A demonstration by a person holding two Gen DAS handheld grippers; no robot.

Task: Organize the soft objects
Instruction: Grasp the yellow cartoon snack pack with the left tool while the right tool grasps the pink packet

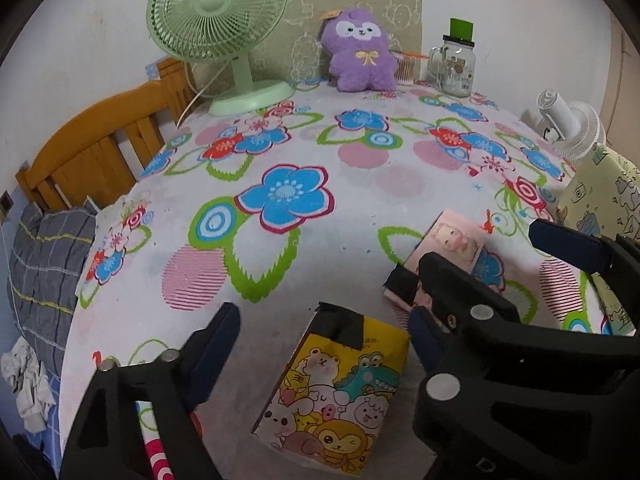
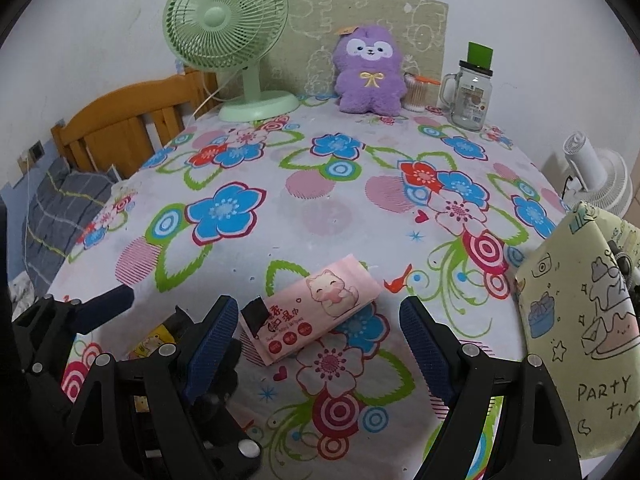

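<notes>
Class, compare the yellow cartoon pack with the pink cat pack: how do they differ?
The yellow pack shows many cartoon animals; the pink pack shows one cat. The yellow pack lies before the left tool, the pink before the right tool. Both lie flat, with black tape at one end.

Both cameras ride low over the near edge of the bench (image 1: 360, 168), tilted down and facing across its flowered cloth toward the back wall. The left wrist view sits close above the yellow cartoon tissue pack (image 1: 336, 396); the right wrist view sits just to its right, close over the pink wipes pack (image 2: 316, 312). Both share the green fan (image 1: 218, 12), the purple plush (image 1: 360, 54), the glass mug jar (image 1: 454, 66) and each other's tongs.
</notes>
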